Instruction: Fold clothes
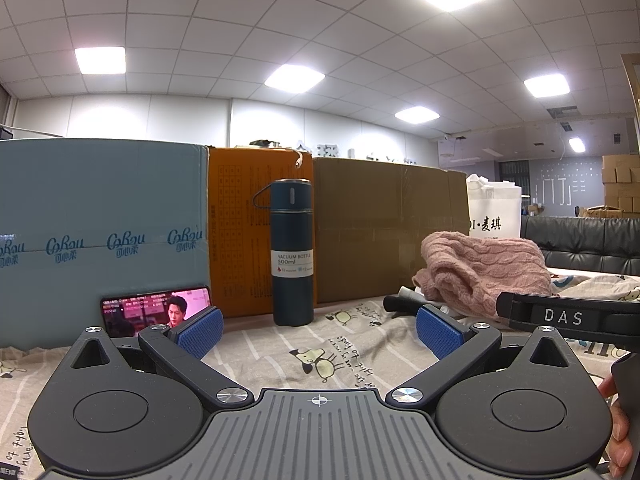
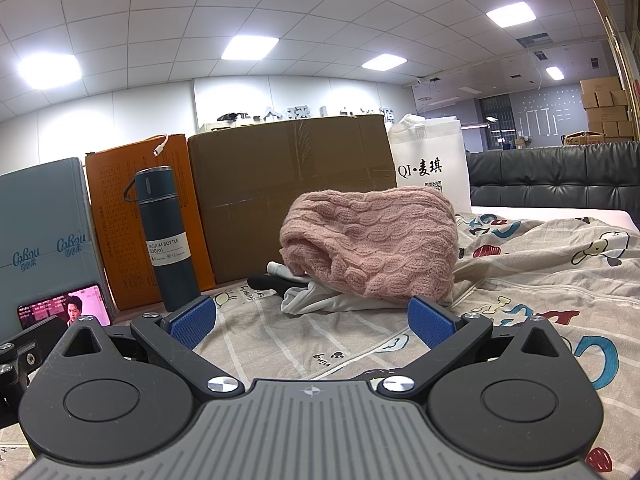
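Observation:
A pink cable-knit sweater point(image 2: 372, 244) lies bunched on top of white point(image 2: 320, 300) and black point(image 2: 266, 282) garments on a cartoon-print bedsheet point(image 2: 280, 344). My right gripper point(image 2: 314, 322) sits low on the sheet just in front of this pile, open, with nothing between its blue pads point(image 2: 430, 322). My left gripper point(image 1: 318, 332) rests level on the sheet further left, open and empty, facing a dark vacuum bottle point(image 1: 291, 252). In the left wrist view the sweater point(image 1: 484, 272) is off to the right, behind the right gripper's black body point(image 1: 568, 316).
Behind the pile stand a teal box point(image 1: 100, 232), an orange box point(image 1: 244, 232), a brown cardboard box point(image 2: 292, 188) and a white bag point(image 2: 434, 164). A phone point(image 1: 156, 312) with a lit screen leans on the teal box. A black sofa point(image 2: 552, 176) is at the right. A hand point(image 1: 618, 424) shows.

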